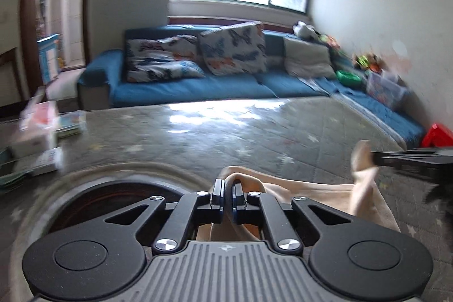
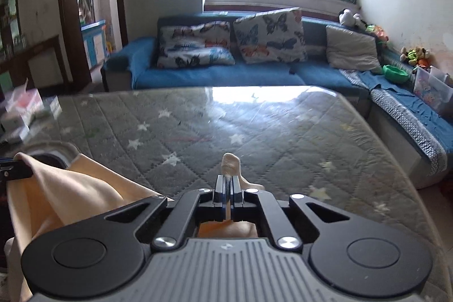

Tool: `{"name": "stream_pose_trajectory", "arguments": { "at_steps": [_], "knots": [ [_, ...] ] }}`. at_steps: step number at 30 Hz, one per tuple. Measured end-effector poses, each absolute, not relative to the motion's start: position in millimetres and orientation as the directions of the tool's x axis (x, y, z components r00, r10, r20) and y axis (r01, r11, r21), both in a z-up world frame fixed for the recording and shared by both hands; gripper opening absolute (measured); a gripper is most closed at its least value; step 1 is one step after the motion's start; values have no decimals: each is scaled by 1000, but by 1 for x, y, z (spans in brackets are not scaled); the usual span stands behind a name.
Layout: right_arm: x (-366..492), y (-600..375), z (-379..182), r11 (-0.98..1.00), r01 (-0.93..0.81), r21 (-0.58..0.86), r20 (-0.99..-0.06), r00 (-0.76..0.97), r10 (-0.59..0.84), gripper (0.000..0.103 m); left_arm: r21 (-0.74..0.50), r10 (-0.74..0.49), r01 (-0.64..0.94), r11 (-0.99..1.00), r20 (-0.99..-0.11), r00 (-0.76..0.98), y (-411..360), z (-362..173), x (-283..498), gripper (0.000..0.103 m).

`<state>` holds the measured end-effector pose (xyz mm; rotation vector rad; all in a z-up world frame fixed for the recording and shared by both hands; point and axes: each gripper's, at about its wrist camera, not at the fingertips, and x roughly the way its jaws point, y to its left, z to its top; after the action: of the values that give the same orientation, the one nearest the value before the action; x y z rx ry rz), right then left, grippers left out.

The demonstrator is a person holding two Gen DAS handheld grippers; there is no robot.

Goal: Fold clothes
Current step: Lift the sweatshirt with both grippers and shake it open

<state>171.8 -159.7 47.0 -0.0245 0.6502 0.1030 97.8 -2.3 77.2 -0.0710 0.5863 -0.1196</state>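
Observation:
A beige cloth (image 1: 320, 194) hangs stretched between both grippers just above the grey quilted table surface (image 1: 226, 137). My left gripper (image 1: 228, 186) is shut on one edge of the cloth, which bunches over its right finger. In the left wrist view the right gripper (image 1: 376, 157) comes in from the right edge, pinching another corner. In the right wrist view my right gripper (image 2: 228, 183) is shut on the cloth, and a small tip of the cloth (image 2: 230, 164) pokes up past the fingertips. The cloth (image 2: 65, 188) drapes away to the left, where the left gripper (image 2: 17, 169) holds it.
A round basin (image 1: 93, 194) with a pale rim stands under the left gripper. Boxes and books (image 1: 39, 132) lie at the table's left side. A blue corner sofa (image 2: 215, 75) with butterfly cushions runs behind the table, with toys (image 2: 416, 53) and a clear box (image 2: 430, 92) on its right arm.

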Motion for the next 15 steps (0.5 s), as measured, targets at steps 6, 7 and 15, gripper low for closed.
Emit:
{"name": "stream_pose_trajectory", "arguments": {
  "at_steps": [6,7,15],
  "knots": [
    [106,-206,78,997,-56,47,-519,852,72,2,-147,-66,-11,989,-513,856,43,89,35,5],
    [95,-213,81,998,-47,49,-509,858,65,2,-145,-53,-25,989,-511,858,50,90,22,5],
    [9,-263,93,995,54,79,-435,900,-14,2,-172,45,-159,972,-530,847,95,86,-63,5]
  ]
}}
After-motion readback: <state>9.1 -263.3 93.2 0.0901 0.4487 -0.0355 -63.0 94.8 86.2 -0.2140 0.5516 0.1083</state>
